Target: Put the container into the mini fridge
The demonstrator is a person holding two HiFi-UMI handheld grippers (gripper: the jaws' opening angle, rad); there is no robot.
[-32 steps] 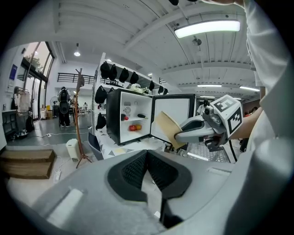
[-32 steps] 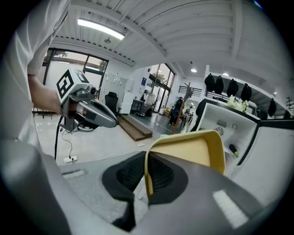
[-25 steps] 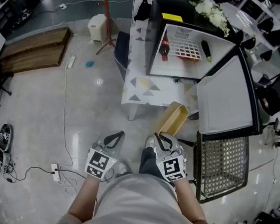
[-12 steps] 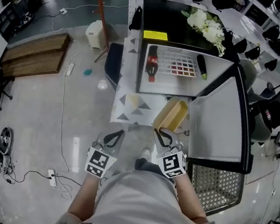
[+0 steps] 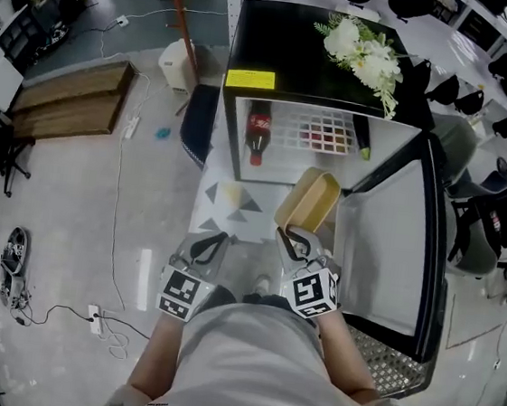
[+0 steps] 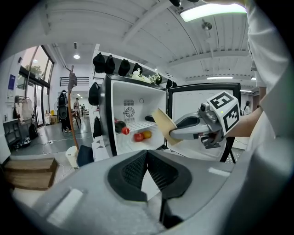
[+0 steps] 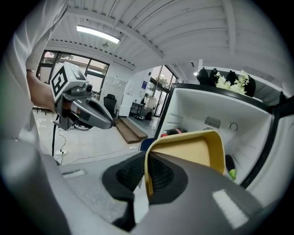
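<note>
The black mini fridge (image 5: 321, 51) stands with its door (image 5: 394, 250) swung open to the right. My right gripper (image 5: 297, 240) is shut on the rim of a yellow container (image 5: 309, 200), which hangs tilted just in front of the fridge opening. In the right gripper view the container (image 7: 195, 153) rises from the jaws (image 7: 147, 176) with the white fridge interior (image 7: 216, 114) behind it. My left gripper (image 5: 209, 246) is shut and empty, lower left of the fridge. From the left gripper view (image 6: 147, 153), the container (image 6: 163, 125) shows edge-on before the fridge (image 6: 138, 121).
Inside the fridge lie a cola bottle (image 5: 257, 132), a dark green object (image 5: 361, 137) and two round fruits (image 6: 138, 136). White flowers (image 5: 362, 46) sit on top. A triangle-patterned stand (image 5: 226, 205) is below the fridge. A wooden pallet (image 5: 70, 99), floor cables (image 5: 99, 317) and a white bin (image 5: 177, 60) lie left.
The view has closed in on the fridge. My right gripper has carried the yellow container forward to the fridge opening. The mesh chair at lower right has mostly slipped behind the door.
</note>
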